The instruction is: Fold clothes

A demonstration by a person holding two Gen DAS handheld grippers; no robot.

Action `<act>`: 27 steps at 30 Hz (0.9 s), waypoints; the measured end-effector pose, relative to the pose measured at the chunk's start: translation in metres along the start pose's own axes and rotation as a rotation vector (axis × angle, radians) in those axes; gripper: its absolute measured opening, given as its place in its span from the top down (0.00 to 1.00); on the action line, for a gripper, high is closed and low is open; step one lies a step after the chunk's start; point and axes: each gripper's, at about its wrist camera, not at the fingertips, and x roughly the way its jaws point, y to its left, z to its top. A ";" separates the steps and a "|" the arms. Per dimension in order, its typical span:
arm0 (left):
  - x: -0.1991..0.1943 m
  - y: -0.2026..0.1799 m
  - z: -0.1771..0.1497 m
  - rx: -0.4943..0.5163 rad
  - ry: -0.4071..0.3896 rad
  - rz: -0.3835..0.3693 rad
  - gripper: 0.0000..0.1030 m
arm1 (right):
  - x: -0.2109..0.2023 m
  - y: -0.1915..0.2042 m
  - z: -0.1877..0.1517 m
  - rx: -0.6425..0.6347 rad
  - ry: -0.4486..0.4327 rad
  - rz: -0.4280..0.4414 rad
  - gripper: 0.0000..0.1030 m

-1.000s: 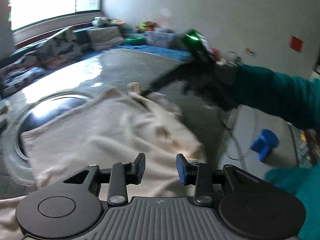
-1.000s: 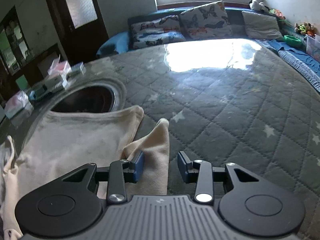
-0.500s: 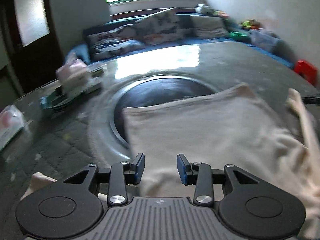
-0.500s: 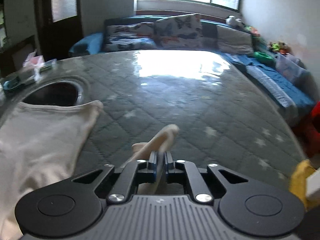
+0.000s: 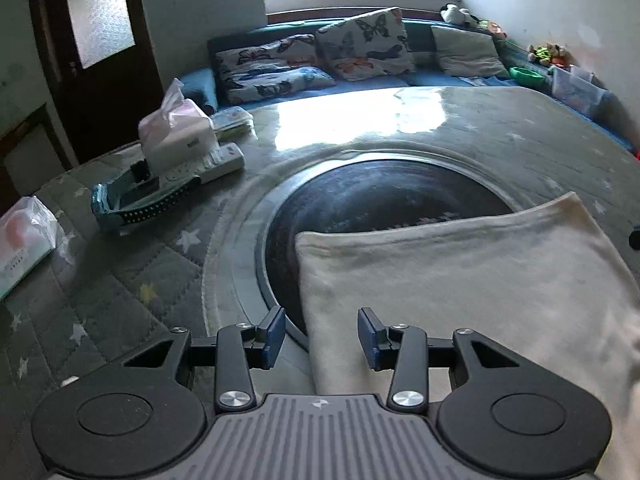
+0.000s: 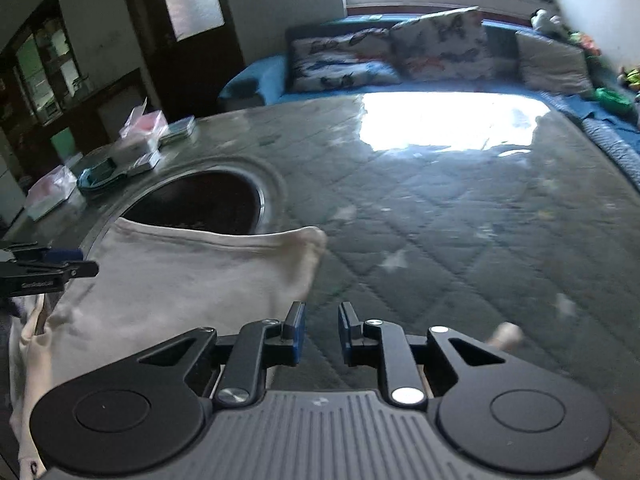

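Observation:
A cream garment [image 5: 460, 280] lies flat on the grey quilted table, its far hem across a round dark recess [image 5: 380, 208]. My left gripper [image 5: 321, 338] hangs open low over the garment's left edge, which runs between the fingers without being pinched. In the right wrist view, the same garment [image 6: 180, 280] spreads to the left. My right gripper [image 6: 320, 336] is beside its right edge with the jaws opening and nothing between them. A cream sleeve tip [image 6: 506, 336] lies just right of that gripper. The left gripper [image 6: 68, 262] shows at the left edge of this view.
A tissue box [image 5: 176, 132], a white power strip [image 5: 208, 168], a teal tray [image 5: 132, 200] and a tissue pack [image 5: 24, 240] sit at the table's left. A blue sofa with butterfly cushions [image 5: 320, 56] runs behind, under the window. A dark door stands at the left.
My left gripper swung left across the garment to its left edge and sank. My right gripper shut on the sleeve, carried it right, then let it go and its jaws parted.

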 end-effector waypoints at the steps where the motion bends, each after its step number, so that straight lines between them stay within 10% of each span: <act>1: 0.003 0.001 0.001 -0.001 0.001 0.000 0.60 | 0.006 0.003 0.003 -0.002 0.012 0.011 0.83; 8: 0.014 0.003 0.007 -0.004 -0.009 -0.010 0.61 | 0.038 0.009 0.015 -0.010 0.061 0.036 0.83; 13: 0.016 0.002 0.008 0.013 -0.028 -0.020 0.89 | 0.044 0.013 0.022 -0.033 0.063 0.031 0.86; 27: 0.027 0.013 0.015 0.035 -0.065 0.056 0.92 | 0.069 0.038 0.055 -0.123 0.031 -0.018 0.96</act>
